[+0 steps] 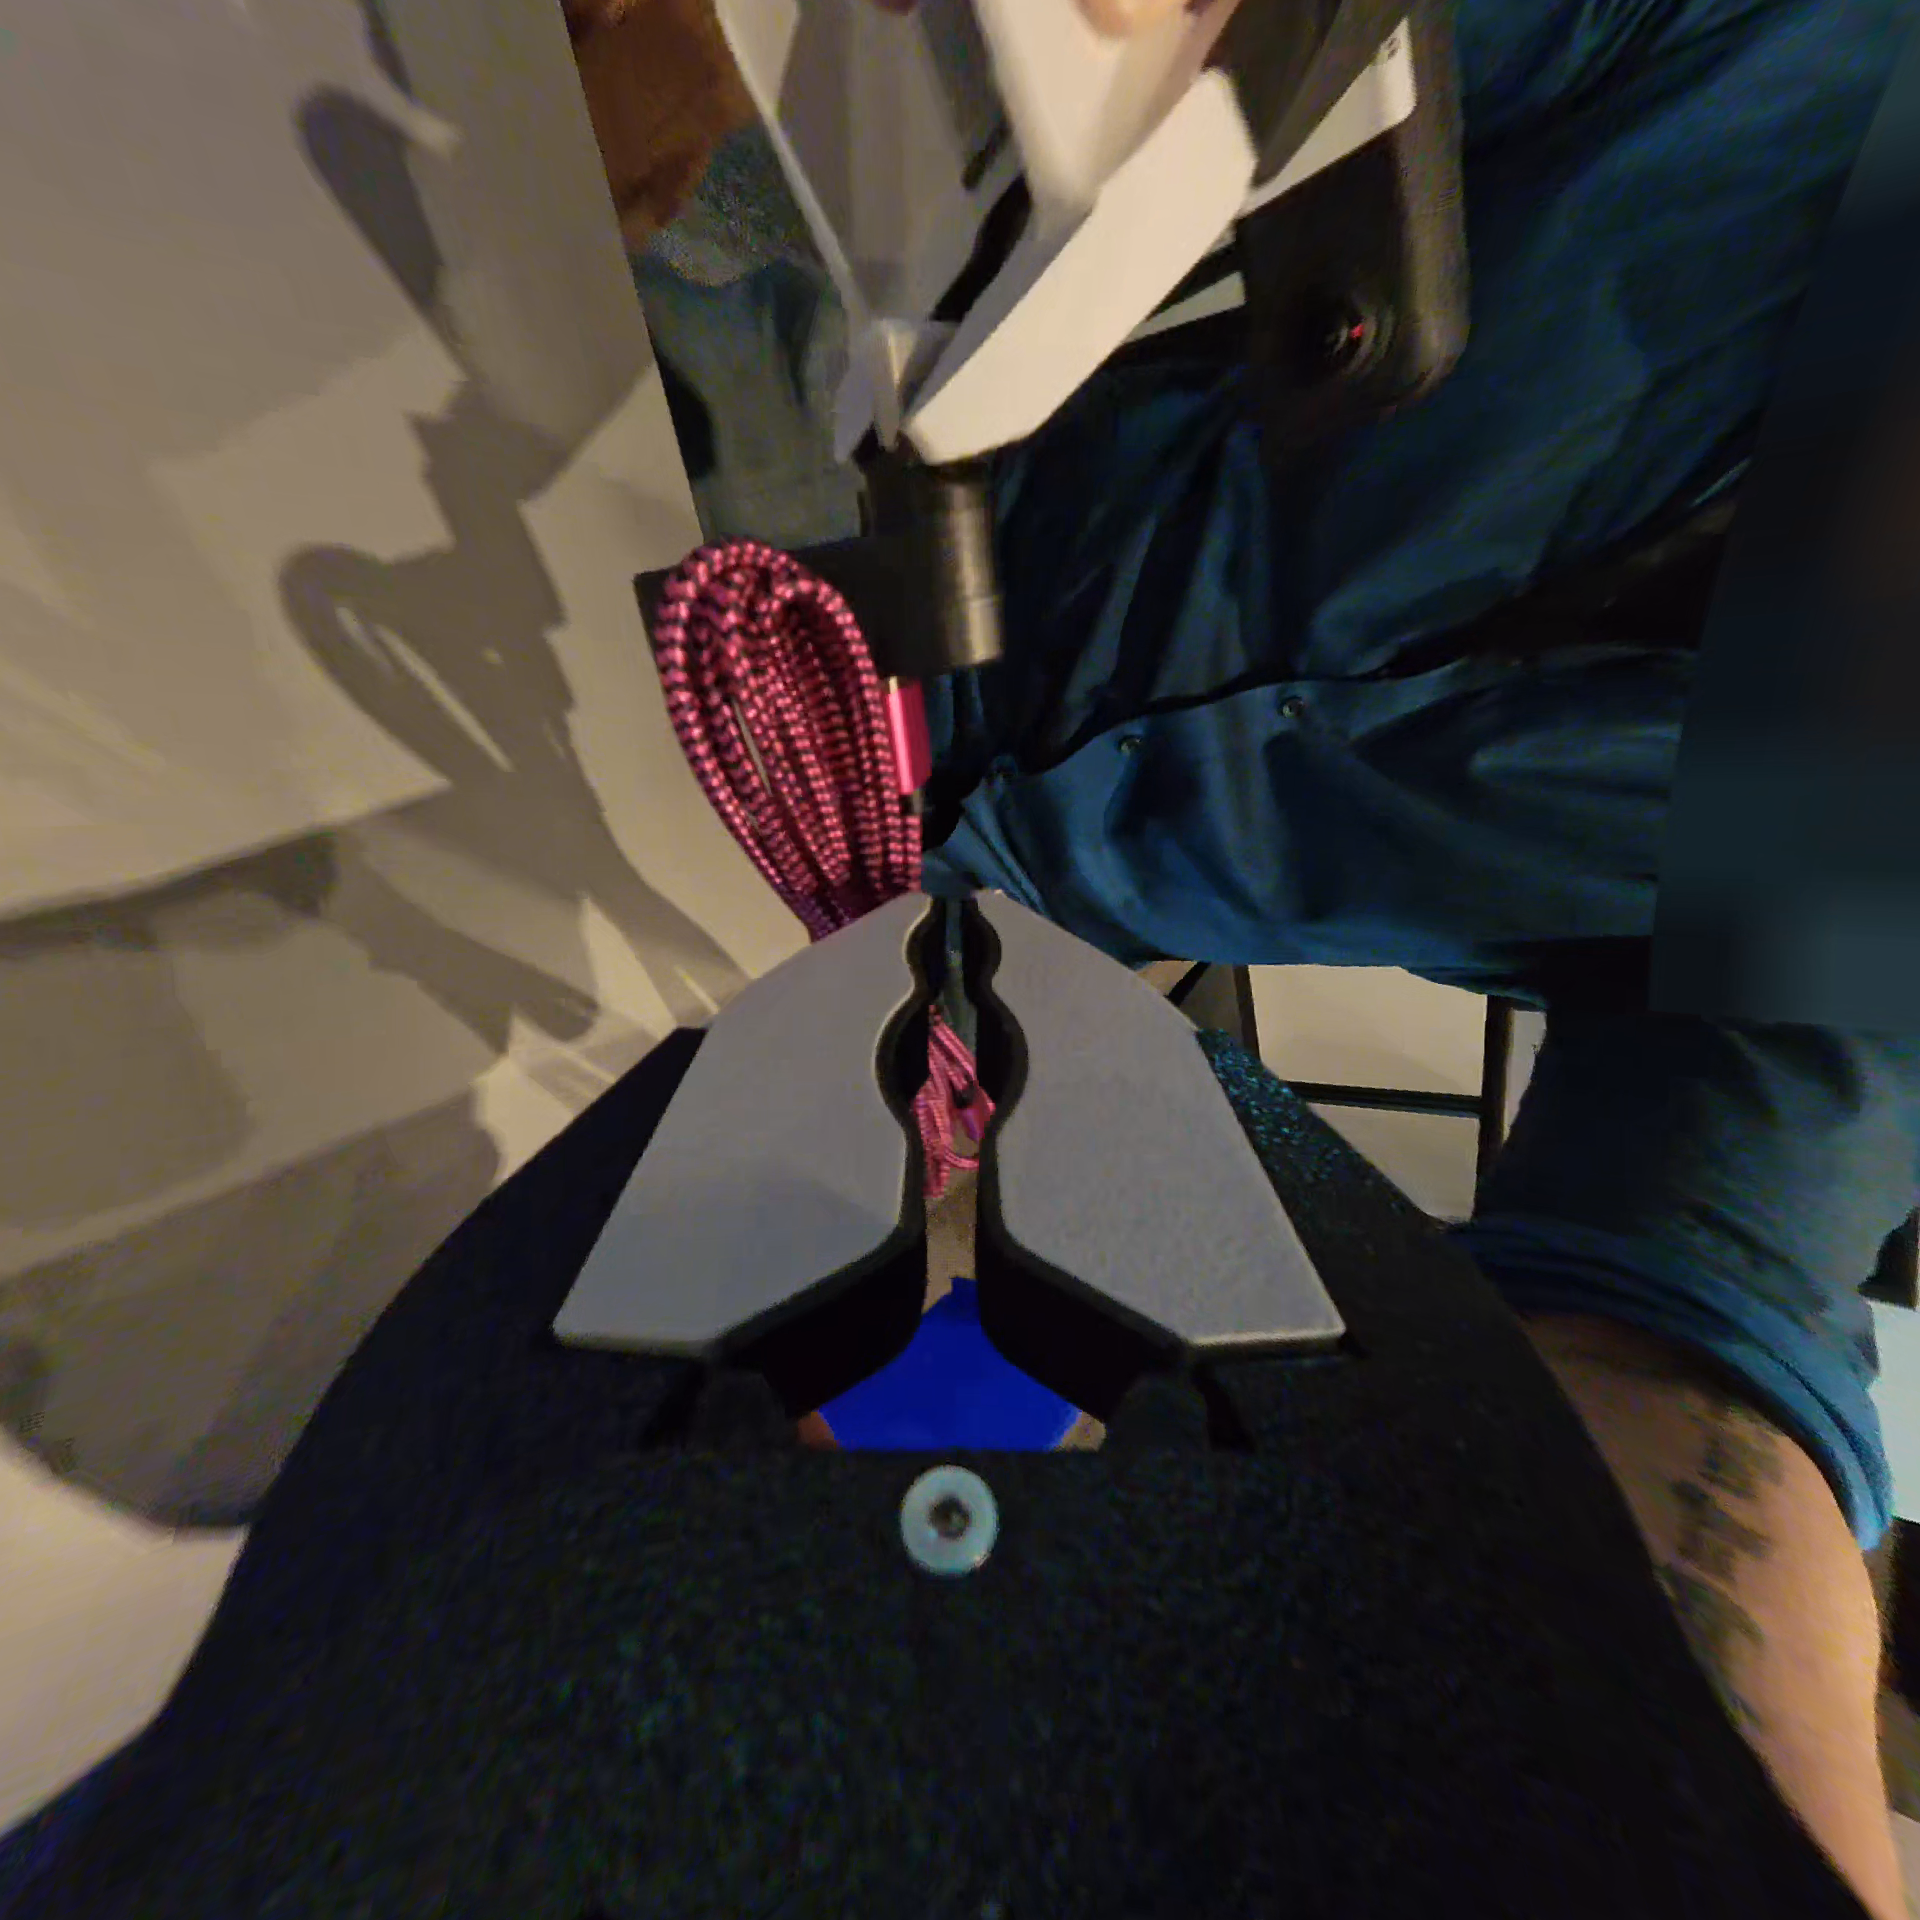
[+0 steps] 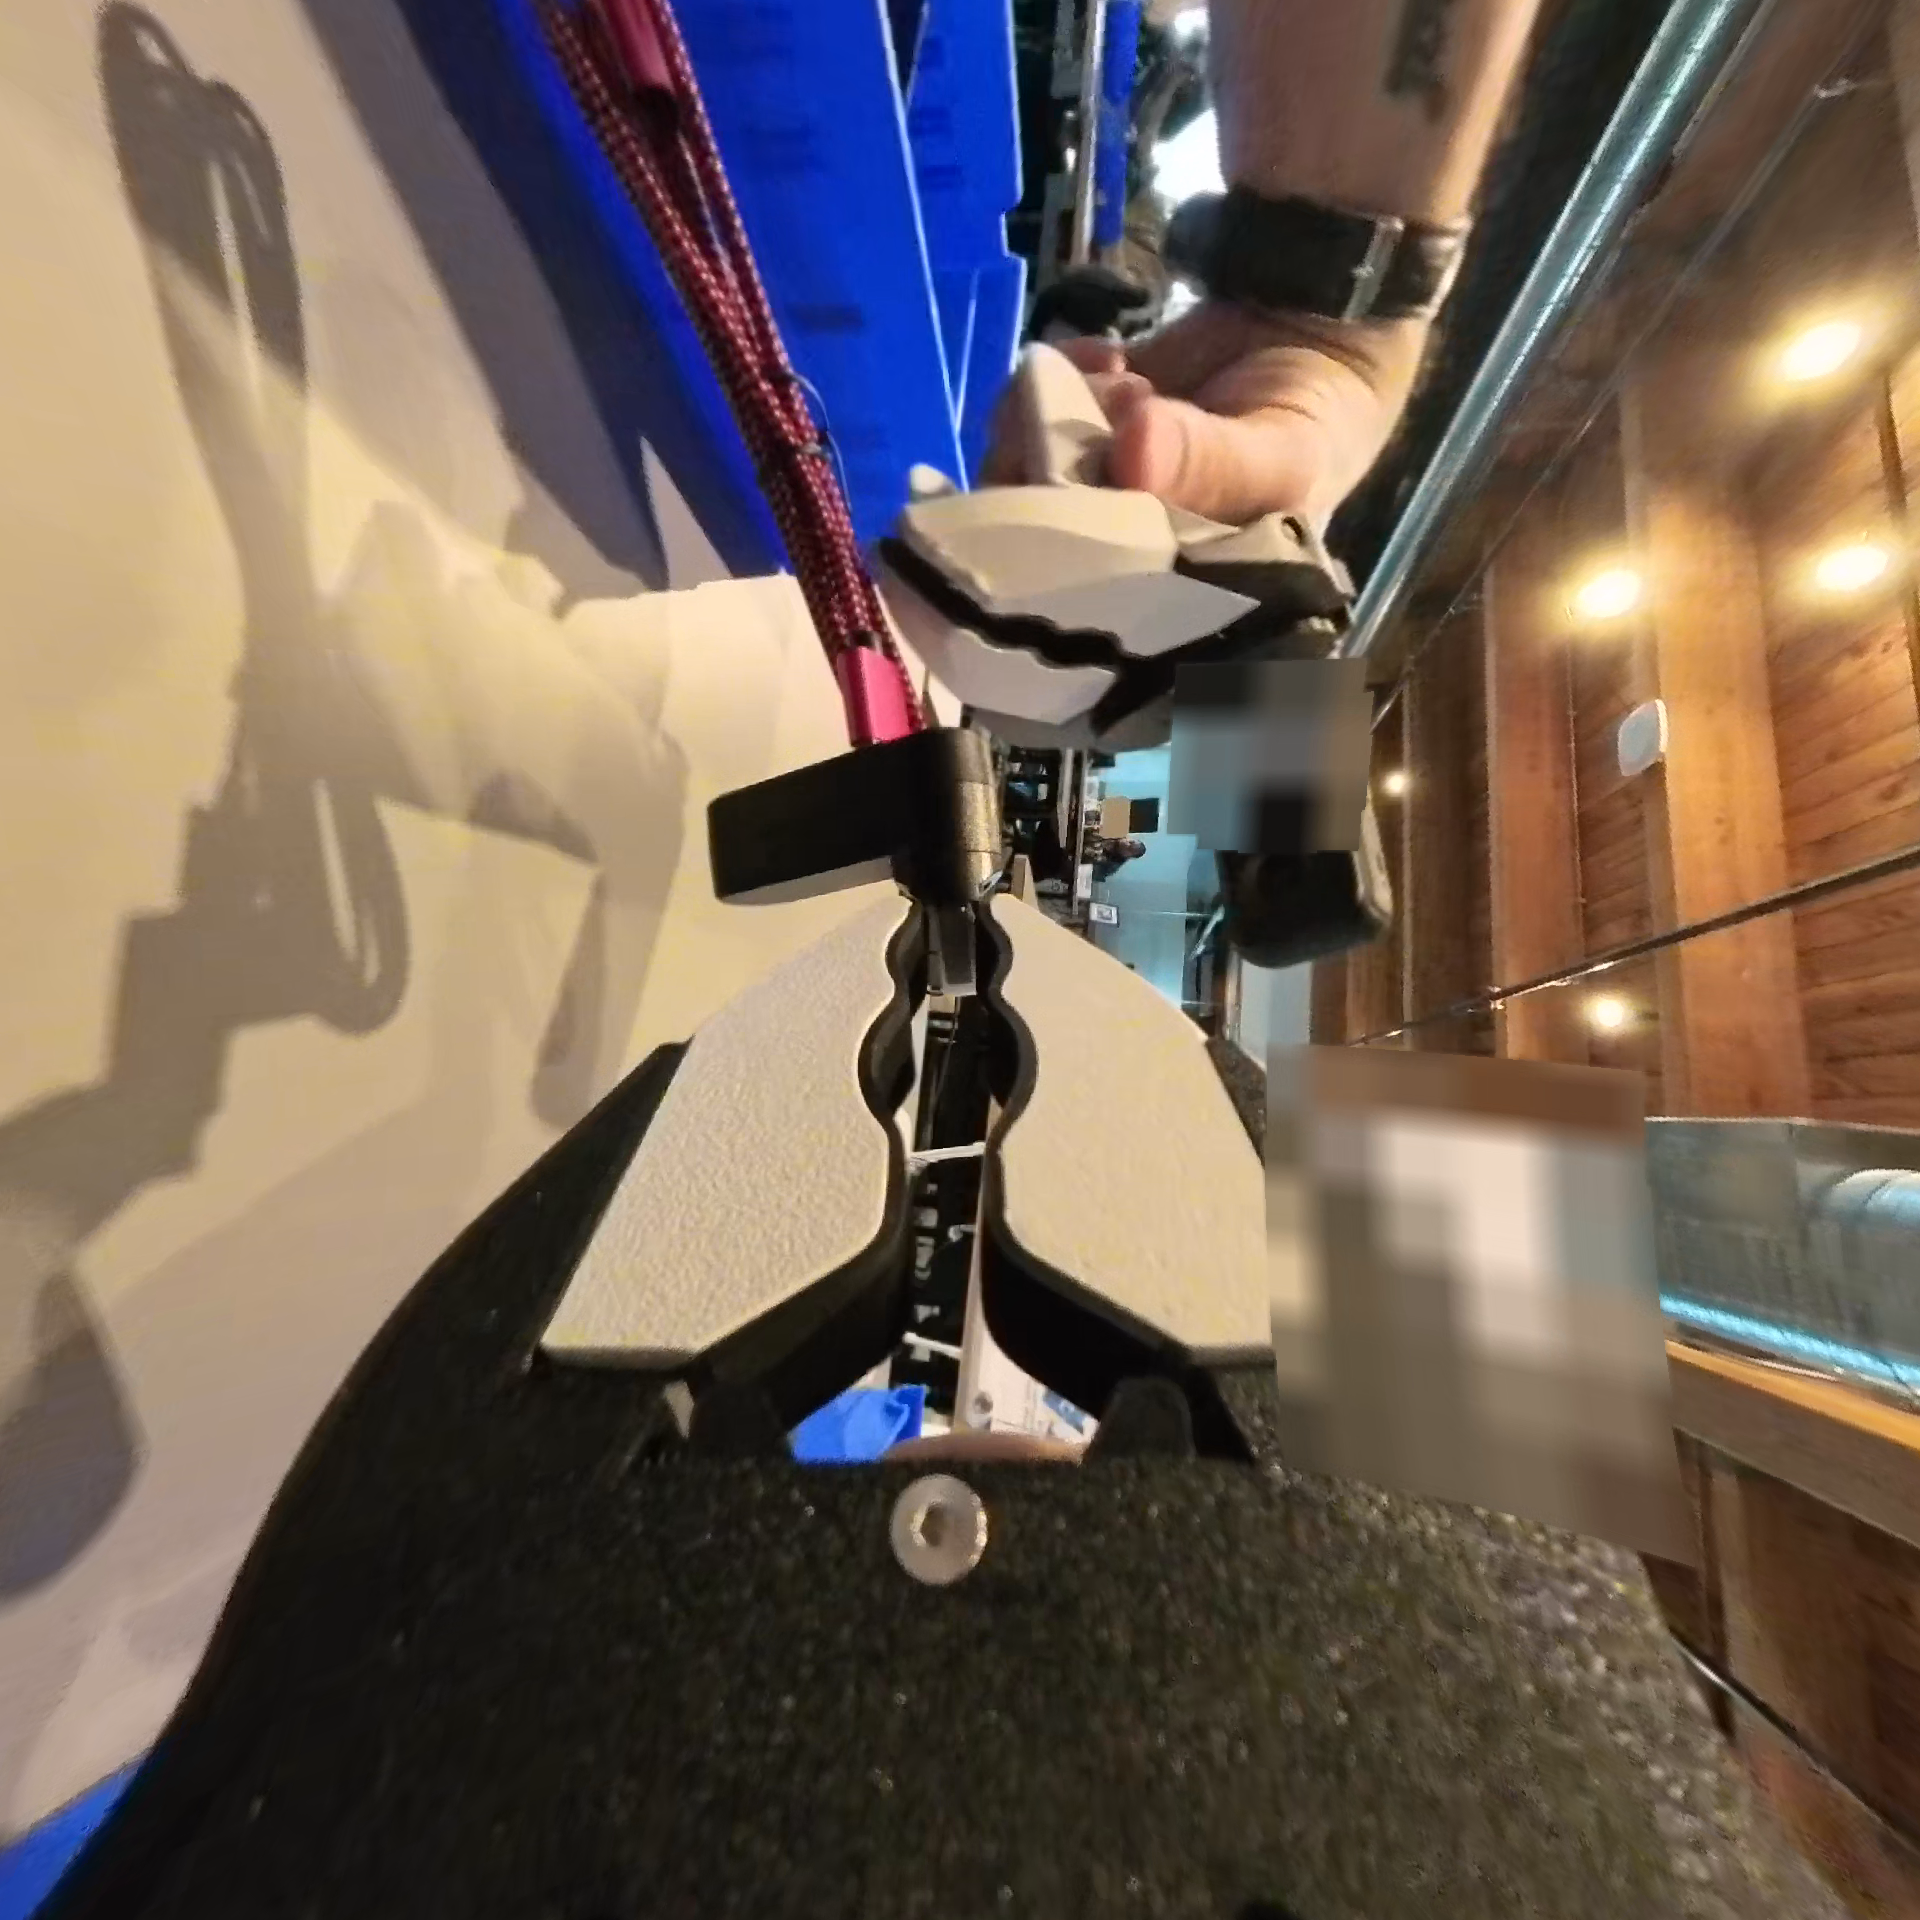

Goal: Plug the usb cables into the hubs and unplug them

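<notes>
A black USB hub (image 1: pixel 914 613) hangs in the air between my two grippers. A pink braided cable (image 1: pixel 769 707) loops beside it, and its pink metal plug (image 1: pixel 902 732) sits in the hub. My left gripper (image 1: pixel 951 920) is shut on the cable just behind the plug. My right gripper (image 2: pixel 948 914) is shut on the end of the hub (image 2: pixel 821 821). The pink plug (image 2: pixel 878 691) and the cable (image 2: pixel 727 291) run up from the hub. The left gripper (image 2: pixel 914 561) shows beyond it, held by a hand. The right gripper (image 1: pixel 904 436) shows above the hub.
A white table (image 1: pixel 260 520) lies to the left in both views. A blue bin (image 2: pixel 831 208) stands behind the cable. The person's dark blue shirt (image 1: pixel 1351 727) fills the right. A wooden wall (image 2: pixel 1714 727) and a black chair frame (image 1: pixel 1486 1091) are farther off. There is about 7 cm between the tips of the two grippers.
</notes>
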### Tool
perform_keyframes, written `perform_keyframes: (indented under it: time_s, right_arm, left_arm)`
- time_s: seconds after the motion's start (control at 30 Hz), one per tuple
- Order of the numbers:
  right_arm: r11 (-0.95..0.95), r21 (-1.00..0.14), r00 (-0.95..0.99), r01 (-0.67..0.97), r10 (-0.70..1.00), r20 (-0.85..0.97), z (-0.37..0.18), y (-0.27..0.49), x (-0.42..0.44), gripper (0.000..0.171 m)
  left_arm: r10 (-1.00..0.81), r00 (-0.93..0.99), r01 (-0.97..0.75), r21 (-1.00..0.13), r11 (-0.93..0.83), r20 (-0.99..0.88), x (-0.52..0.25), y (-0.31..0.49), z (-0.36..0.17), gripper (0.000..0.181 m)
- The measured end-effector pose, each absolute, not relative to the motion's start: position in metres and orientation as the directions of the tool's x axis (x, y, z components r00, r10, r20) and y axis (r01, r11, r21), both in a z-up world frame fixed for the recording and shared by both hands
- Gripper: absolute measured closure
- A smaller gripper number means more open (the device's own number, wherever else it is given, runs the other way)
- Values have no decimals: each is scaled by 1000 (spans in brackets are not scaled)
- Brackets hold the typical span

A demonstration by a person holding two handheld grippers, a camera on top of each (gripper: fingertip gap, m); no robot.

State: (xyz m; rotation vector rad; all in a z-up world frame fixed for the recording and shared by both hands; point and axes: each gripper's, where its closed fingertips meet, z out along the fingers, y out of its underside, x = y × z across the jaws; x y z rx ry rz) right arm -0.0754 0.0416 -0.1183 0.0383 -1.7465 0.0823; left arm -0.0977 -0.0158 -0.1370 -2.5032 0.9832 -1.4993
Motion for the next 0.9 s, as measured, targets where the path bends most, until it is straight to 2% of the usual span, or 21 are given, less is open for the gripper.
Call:
perform_keyframes:
  time_s: [0.13, 0.4, 0.63, 0.73, 0.9]
  right_arm:
    - [998, -31, -180, -59, 20, 983, -120, 44, -77, 164]
    - [998, -32, -191, -46, 22, 981, -125, 43, -78, 163]
    - [998, -55, -207, -20, 50, 977, -126, 49, -78, 164]
    - [998, -63, -210, 1, 62, 976, -126, 55, -78, 164]
    - [997, -76, -215, 32, 81, 973, -129, 63, -78, 164]
  left_arm:
    - [-595, 308, -482, -417, -771, 742, -92, -17, -139, 180]
    - [-653, 341, -554, -417, -721, 676, -89, -17, -154, 181]
    - [-745, 340, -520, -545, -657, 574, -92, -5, -143, 181]
    - [-815, 365, -532, -617, -580, 450, -94, 0, -145, 180]
    - [-879, 450, -614, -658, -435, 161, -97, 8, -156, 178]
